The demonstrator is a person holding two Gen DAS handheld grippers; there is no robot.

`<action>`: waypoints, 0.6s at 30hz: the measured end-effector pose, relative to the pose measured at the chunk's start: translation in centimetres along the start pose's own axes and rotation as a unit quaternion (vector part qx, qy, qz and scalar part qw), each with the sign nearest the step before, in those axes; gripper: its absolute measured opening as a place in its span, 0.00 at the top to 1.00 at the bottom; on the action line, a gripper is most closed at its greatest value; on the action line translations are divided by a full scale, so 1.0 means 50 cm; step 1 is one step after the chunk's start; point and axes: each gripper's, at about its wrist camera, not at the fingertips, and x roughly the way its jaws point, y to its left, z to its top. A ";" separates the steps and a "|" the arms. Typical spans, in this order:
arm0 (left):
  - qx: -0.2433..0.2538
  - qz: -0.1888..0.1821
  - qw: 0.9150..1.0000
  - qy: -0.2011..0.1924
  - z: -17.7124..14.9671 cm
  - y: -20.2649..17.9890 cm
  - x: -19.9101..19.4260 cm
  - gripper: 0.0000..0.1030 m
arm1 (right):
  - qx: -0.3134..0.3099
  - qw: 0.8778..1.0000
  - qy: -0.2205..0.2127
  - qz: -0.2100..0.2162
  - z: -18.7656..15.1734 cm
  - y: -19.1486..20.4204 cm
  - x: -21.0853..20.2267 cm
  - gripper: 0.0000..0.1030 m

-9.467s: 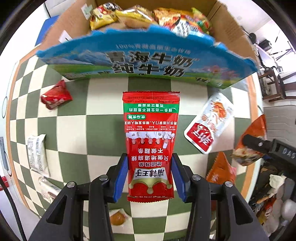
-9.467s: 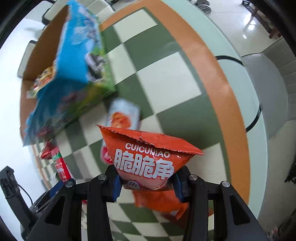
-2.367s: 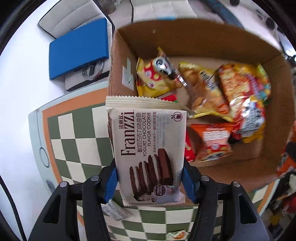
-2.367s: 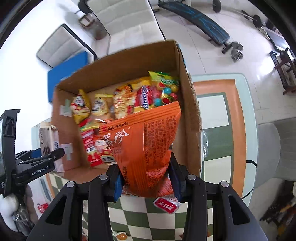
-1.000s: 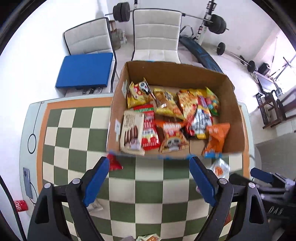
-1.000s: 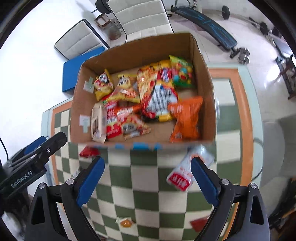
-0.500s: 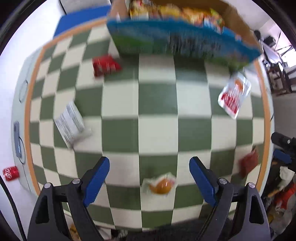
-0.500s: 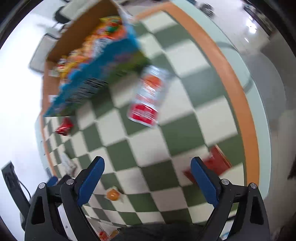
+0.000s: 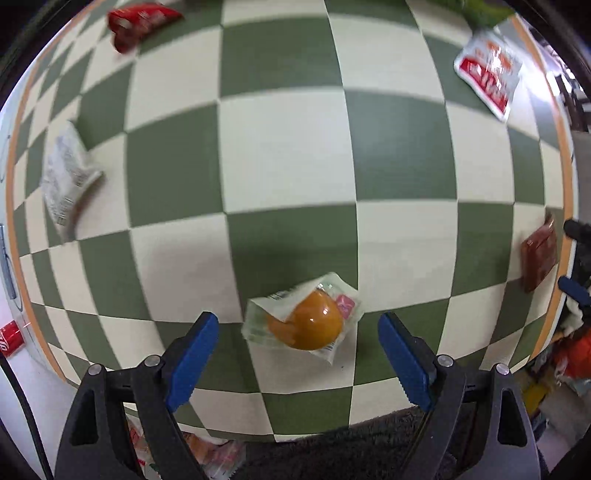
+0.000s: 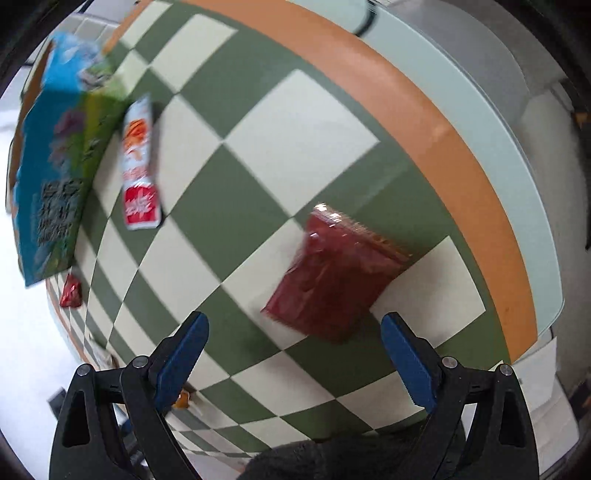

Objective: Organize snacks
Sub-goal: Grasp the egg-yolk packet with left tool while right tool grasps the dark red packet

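Both grippers stand wide apart, holding nothing. Between the left gripper's (image 9: pixel 298 334) blue pads lies an orange ball snack (image 9: pixel 303 322) in a clear wrapper, touching neither pad; its label is too blurred to read. On the checkered table (image 9: pixel 288 155) around it, from left: one grey packet (image 9: pixel 65 180), one red packet (image 9: pixel 138 20), one white-and-red pouch (image 9: pixel 488 72), one dark red pack (image 9: pixel 538 256). That dark red pack (image 10: pixel 338 275) lies just ahead of the right gripper (image 10: pixel 294 345), untouched. Far left stands the blue carton (image 10: pixel 55 155), its print smeared.
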 end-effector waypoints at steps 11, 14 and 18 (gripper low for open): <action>-0.001 -0.002 1.000 0.016 0.000 -0.029 0.039 0.14 | 0.031 0.999 0.016 -0.021 0.029 -0.018 0.056 0.10; -0.004 -0.004 1.000 0.016 0.000 -0.030 0.040 0.14 | 0.003 0.998 -0.004 -0.055 0.025 0.005 0.053 0.20; -0.010 -0.014 1.000 0.019 0.016 -0.007 0.034 0.14 | -0.062 0.996 -0.033 -0.059 0.003 0.054 0.049 0.38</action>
